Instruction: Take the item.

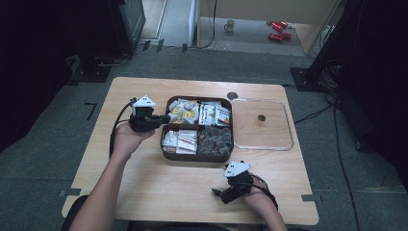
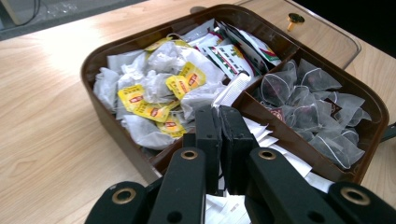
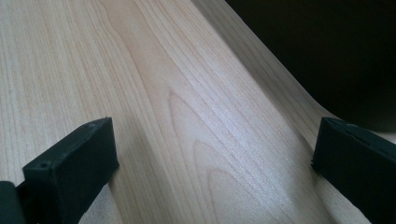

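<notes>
Two hand-held grippers work at a wooden table [image 1: 144, 183]. At left, the left gripper [image 1: 162, 118] hangs over the left rim of a brown four-part box [image 1: 196, 156], its jaws pressed together with nothing visibly between them. Just beyond its tips lie yellow-tagged tea bags [image 2: 154, 88] in the far-left compartment; pyramid bags [image 2: 313, 112] fill the near-right one. Right of the box a clear lid [image 1: 287, 126] lies flat. Near the table's front edge, the right gripper [image 1: 217, 193] rests low, jaws spread wide over bare wood.

High view looks down (gripper views close) at shared table [image 1: 144, 187].
</notes>
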